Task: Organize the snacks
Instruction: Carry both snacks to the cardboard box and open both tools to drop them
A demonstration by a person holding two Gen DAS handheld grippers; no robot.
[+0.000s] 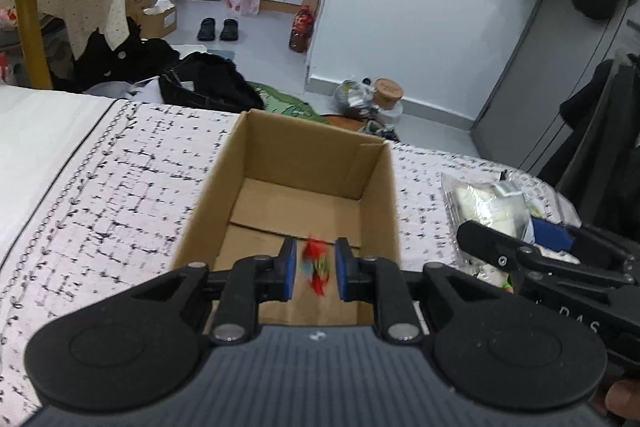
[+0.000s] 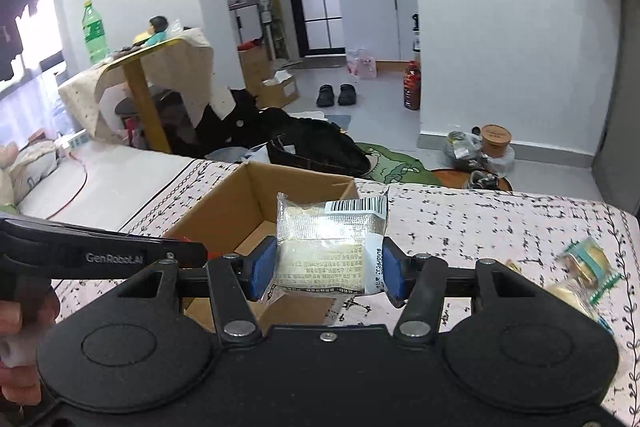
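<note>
An open cardboard box (image 1: 280, 163) stands on the patterned bed cover (image 1: 120, 187). My left gripper (image 1: 316, 269) hangs over the box's near end, its blue pads slightly apart. A small red snack (image 1: 316, 263), blurred, sits in the gap between them over the box floor, with no pad touching it. My right gripper (image 2: 328, 269) is shut on a pale, clear-wrapped snack packet (image 2: 332, 243) with a barcode, held just right of the box (image 2: 240, 203). The left wrist view shows the right gripper (image 1: 520, 259) and its packet (image 1: 488, 203) beside the box.
More wrapped snacks (image 2: 584, 267) lie on the bed cover (image 2: 480, 227) to the right. Beyond the bed's far edge lie a black bag (image 1: 208, 87), a green rug and clutter on the floor. A yellow-legged table (image 2: 140, 99) stands far left. A hand (image 2: 20, 347) holds the left gripper.
</note>
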